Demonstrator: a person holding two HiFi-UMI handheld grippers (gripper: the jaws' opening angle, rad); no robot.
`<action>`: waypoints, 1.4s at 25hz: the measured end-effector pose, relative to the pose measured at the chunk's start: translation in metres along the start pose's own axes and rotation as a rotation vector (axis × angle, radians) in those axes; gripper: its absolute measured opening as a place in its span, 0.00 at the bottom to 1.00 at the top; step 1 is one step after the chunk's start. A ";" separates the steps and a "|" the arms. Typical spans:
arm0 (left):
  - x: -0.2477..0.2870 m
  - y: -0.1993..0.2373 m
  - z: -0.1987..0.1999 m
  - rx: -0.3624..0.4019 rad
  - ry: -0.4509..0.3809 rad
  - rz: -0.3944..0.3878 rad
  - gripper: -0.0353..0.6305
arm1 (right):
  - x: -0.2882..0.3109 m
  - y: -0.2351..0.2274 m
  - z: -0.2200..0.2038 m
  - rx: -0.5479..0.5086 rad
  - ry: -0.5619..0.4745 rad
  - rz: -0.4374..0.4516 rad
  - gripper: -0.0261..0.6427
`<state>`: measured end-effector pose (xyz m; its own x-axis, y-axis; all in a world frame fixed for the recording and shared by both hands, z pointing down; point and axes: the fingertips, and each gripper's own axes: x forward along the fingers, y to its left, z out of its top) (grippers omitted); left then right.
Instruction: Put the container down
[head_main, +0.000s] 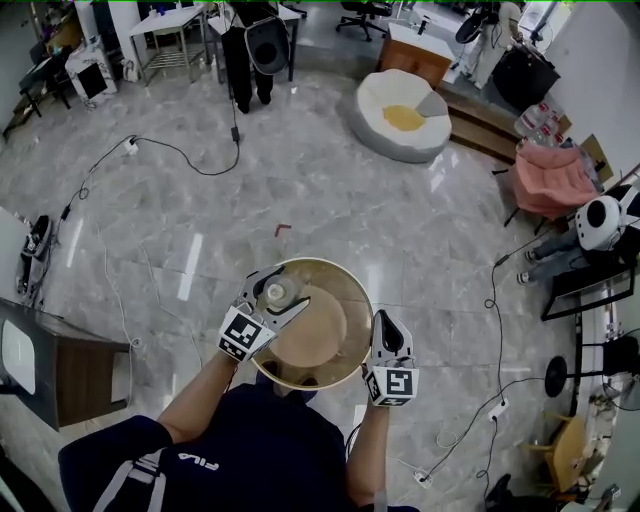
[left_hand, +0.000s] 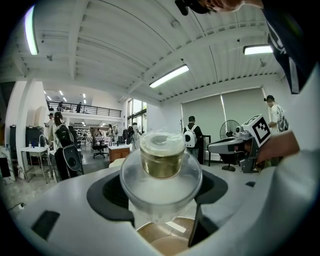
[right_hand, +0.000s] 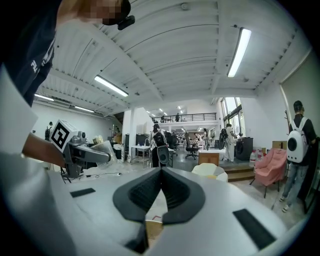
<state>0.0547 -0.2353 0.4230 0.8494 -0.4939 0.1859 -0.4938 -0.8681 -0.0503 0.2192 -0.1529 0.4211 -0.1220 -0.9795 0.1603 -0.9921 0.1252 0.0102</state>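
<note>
A small clear container with a gold part inside sits between the jaws of my left gripper, which is shut on it. It hangs over the left inner side of a round tan bowl. In the left gripper view the container fills the middle, the left gripper clamps its sides, and the bowl shows below. My right gripper is at the bowl's right rim. In the right gripper view the right gripper has its pads nearly together on a thin edge, with tan bowl under them.
The bowl is held high above a marble floor crossed by cables. A white beanbag, a pink chair and a seated person are at the right. A standing person is far ahead; a dark desk is at the left.
</note>
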 end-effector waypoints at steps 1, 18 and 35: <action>0.002 -0.001 -0.005 0.002 0.007 -0.002 0.59 | -0.001 0.000 -0.004 0.004 0.004 0.000 0.08; 0.079 0.001 -0.215 -0.025 0.148 -0.042 0.59 | 0.011 0.033 -0.169 0.020 0.116 0.051 0.08; 0.145 -0.017 -0.532 -0.025 0.313 0.012 0.59 | 0.051 0.068 -0.432 0.033 0.135 0.150 0.08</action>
<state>0.0874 -0.2660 0.9728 0.7464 -0.4619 0.4791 -0.5115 -0.8587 -0.0309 0.1588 -0.1262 0.8568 -0.2655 -0.9199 0.2888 -0.9638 0.2606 -0.0561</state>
